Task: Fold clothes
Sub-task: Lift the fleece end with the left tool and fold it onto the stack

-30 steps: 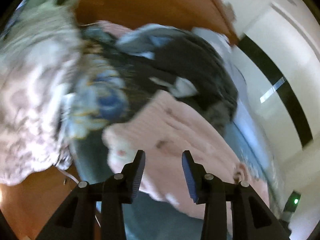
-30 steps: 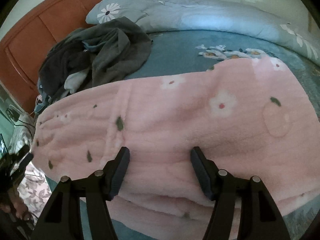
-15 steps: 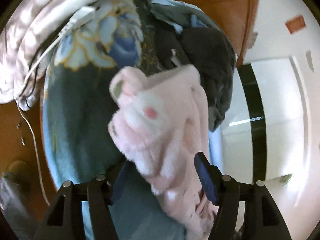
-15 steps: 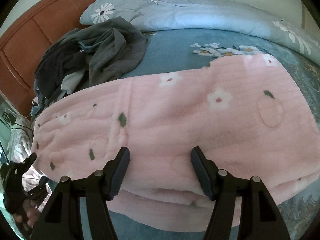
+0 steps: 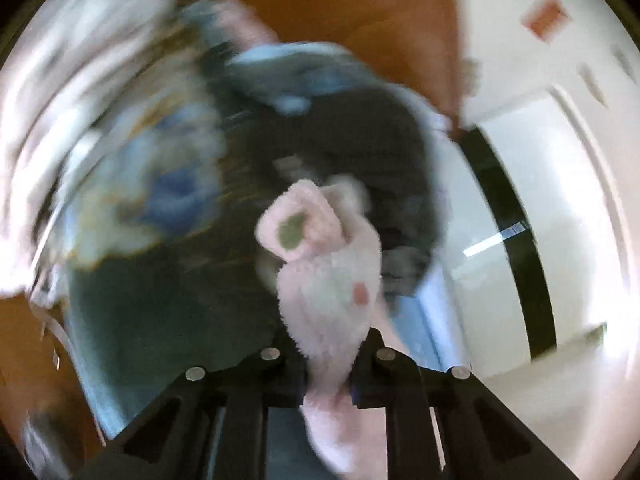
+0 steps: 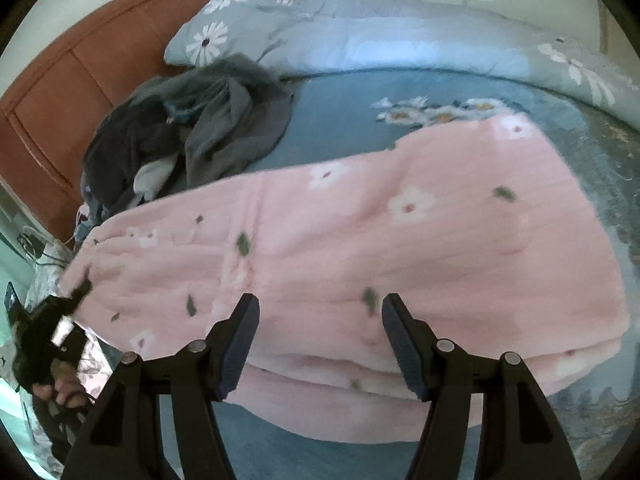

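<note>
Left gripper [image 5: 329,364] pinches pink garment [image 6: 360,264] end; right gripper [image 6: 318,336] gapes above.

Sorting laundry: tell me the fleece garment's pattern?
Pink fleece garment with white flowers and green leaves; clearest in the right wrist view.

Left wrist view: heavy motion smear across the bedding and the dark clothes pile [image 5: 352,168]; only the pink fleece garment [image 5: 332,280] near centre and the left tool [image 5: 330,364] read fairly sharp. White wall [image 5: 560,208] at right is overexposed, with a bright glare streak.

Right wrist view: even, soft daylight, mostly sharp; faint blur at the left margin. Both views: strong fisheye bending and black corners at the rim.
</note>
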The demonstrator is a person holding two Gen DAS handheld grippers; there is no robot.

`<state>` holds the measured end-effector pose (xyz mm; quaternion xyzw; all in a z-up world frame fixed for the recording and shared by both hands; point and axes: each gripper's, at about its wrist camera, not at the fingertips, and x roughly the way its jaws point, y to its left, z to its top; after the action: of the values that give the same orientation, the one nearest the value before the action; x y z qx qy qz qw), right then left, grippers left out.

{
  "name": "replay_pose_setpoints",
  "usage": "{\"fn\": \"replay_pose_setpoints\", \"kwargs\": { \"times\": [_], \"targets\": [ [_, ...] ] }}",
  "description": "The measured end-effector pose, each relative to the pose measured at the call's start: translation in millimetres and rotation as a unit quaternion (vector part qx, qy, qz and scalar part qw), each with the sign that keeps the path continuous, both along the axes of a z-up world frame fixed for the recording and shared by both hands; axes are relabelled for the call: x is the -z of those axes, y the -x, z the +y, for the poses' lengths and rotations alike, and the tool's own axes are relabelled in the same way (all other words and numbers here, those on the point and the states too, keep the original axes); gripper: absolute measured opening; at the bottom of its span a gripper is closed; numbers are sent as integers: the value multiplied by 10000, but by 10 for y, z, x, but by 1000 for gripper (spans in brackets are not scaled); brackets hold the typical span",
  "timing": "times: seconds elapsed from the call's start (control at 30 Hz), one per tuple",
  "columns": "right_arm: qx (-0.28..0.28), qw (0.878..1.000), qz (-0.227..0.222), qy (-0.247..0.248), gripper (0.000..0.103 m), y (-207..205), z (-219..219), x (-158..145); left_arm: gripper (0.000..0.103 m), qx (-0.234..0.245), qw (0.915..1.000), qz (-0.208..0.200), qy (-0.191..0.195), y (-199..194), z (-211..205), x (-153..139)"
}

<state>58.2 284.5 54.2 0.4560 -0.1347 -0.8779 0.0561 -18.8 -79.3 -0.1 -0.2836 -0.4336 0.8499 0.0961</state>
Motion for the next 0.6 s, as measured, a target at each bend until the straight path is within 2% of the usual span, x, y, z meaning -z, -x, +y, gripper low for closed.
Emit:
{"fn": "replay_pose_setpoints", "kwargs": {
  "times": [0.1, 0.17, 0.3, 0.43, 0.6],
  "targets": [
    [244, 9996, 165, 28, 65, -122, 260, -132, 15, 646, 9945, 597, 569, 84, 543, -535],
    [438, 9987, 244, -17, 65, -212, 458, -198, 15, 1161, 9846, 996, 848, 165, 991, -860],
    [864, 9955, 363, -119, 65, -413, 888, -298, 15, 2030, 9634, 1349, 1113, 248, 1829, -1158],
    [1331, 9900, 382, -285, 65, -569, 1322, -375, 15, 2889, 9384, 1250, 1425, 291, 2666, -1071],
    [1852, 9814, 394, -310, 65, -746, 1749, -424, 15, 3663, 9071, 691, 1954, 328, 3458, -565]
  ]
}}
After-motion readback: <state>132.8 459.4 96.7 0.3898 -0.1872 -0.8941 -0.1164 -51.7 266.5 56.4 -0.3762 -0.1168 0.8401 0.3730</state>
